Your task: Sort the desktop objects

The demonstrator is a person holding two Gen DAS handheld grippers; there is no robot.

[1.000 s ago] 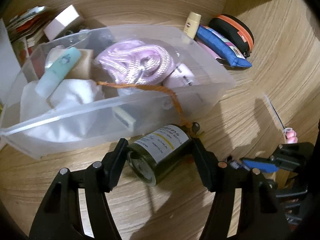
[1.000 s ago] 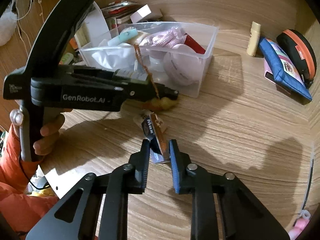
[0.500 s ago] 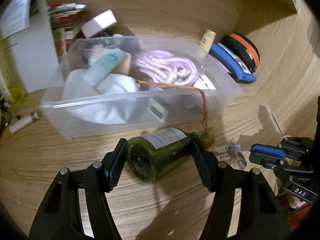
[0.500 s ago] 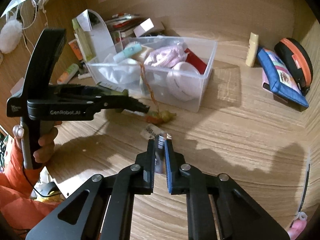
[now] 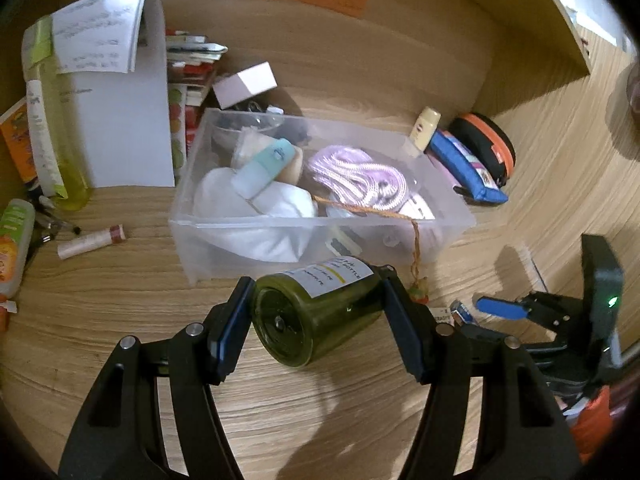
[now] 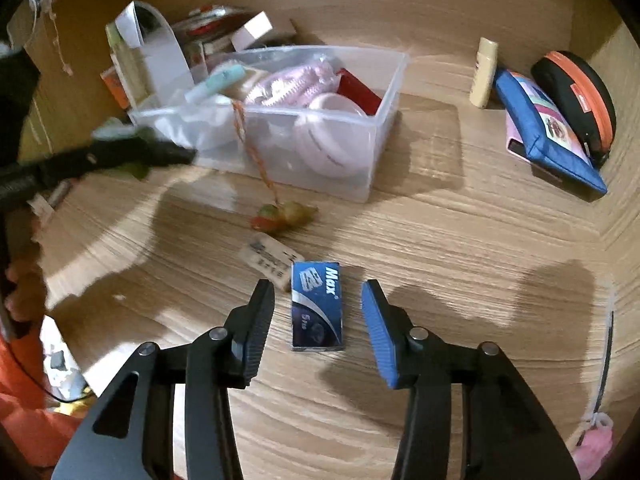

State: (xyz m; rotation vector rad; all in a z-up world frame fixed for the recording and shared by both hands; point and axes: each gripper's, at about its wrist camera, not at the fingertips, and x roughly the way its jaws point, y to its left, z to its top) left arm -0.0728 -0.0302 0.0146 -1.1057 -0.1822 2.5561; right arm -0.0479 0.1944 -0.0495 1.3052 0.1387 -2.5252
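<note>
My left gripper is shut on a dark green glass bottle with a white label, held on its side above the wooden desk, in front of the clear plastic bin. My right gripper is open, its fingers on either side of a small blue "Max" box that lies flat on the desk. The left gripper appears blurred at the left of the right wrist view. The bin holds a mint tube, white cloth, a pink cord and round pads.
An orange cord with a small charm hangs from the bin onto the desk. A white eraser lies beside the blue box. A blue pouch, an orange-trimmed case and a cream tube sit far right. Papers, bottles and a lipstick lie left.
My right gripper has opened and let go of the blue Max box, which now lies flat on the desk. My left gripper has lifted back from the bin with the green bottle.
</note>
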